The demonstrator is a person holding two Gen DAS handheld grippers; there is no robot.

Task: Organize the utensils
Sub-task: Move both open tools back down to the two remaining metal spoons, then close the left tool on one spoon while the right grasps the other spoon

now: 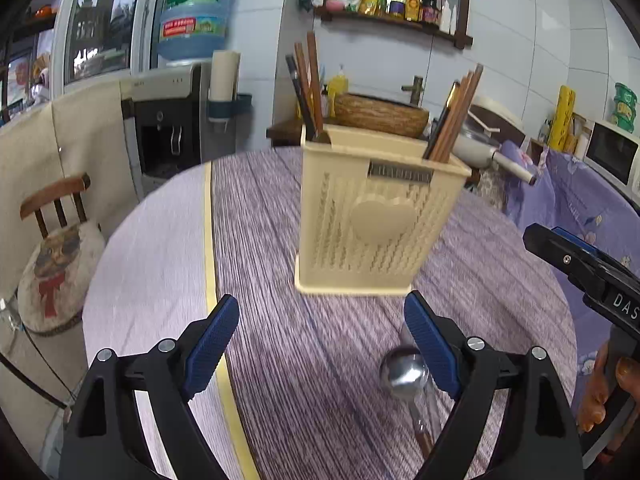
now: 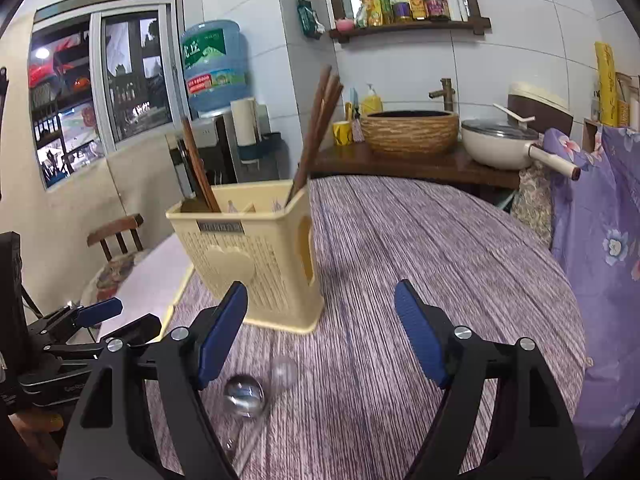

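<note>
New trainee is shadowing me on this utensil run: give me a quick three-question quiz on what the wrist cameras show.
1. True or false: the left gripper is shut on the spoon.
2. What sticks out of the cream utensil holder?
A. forks
B. chopsticks
C. whisks
3. Fill in: the spoon lies on the ____ striped tablecloth.

Key: 1 false, both grippers are open, and the right gripper holds nothing either; 2 B, brown chopsticks; 3 purple.

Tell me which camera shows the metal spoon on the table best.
Left wrist: the spoon lies fairly sharp, bowl and handle showing beside the gripper's fingers. The right wrist view shows it blurred and doubled.
</note>
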